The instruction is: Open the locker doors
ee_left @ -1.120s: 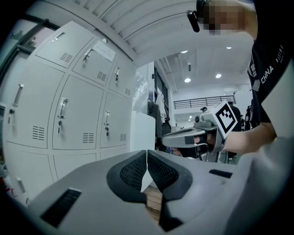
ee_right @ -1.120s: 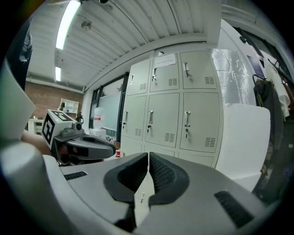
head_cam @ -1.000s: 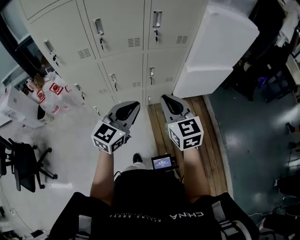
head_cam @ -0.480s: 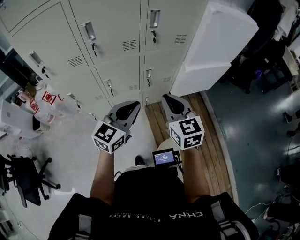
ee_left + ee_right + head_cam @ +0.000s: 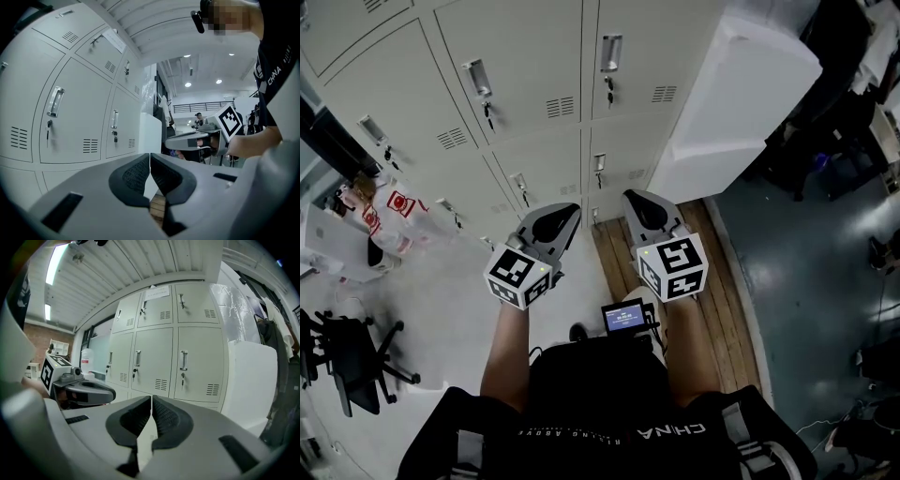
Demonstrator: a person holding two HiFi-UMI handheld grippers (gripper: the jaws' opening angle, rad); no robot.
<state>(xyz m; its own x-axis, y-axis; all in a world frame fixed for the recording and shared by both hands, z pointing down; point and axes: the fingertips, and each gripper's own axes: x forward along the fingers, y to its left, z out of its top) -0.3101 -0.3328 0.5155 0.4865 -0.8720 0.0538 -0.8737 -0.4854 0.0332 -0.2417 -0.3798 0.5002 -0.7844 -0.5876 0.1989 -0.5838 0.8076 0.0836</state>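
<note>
A bank of pale grey lockers [image 5: 534,103] stands in front of me, every door shut, each with a chrome handle [image 5: 611,52] and a key below it. In the right gripper view the nearest doors [image 5: 199,364] show handles [image 5: 183,360] at mid height. My left gripper [image 5: 565,212] and right gripper [image 5: 630,201] hang side by side at waist height, well short of the lockers. Both are shut, jaws together with nothing between them [image 5: 150,161] [image 5: 151,404]. Each gripper shows in the other's view: the right gripper [image 5: 194,139] and the left gripper [image 5: 82,391].
A large white box-shaped unit [image 5: 741,103] stands against the lockers on the right. Wooden flooring [image 5: 712,281] lies under me. A black office chair [image 5: 347,352] and printed plastic bags [image 5: 389,211] sit at the left. A small lit screen [image 5: 625,320] hangs at my waist.
The view has shifted a little toward the lockers, which now fill more of the top of the frame. Both grippers keep the same pose, shut.
</note>
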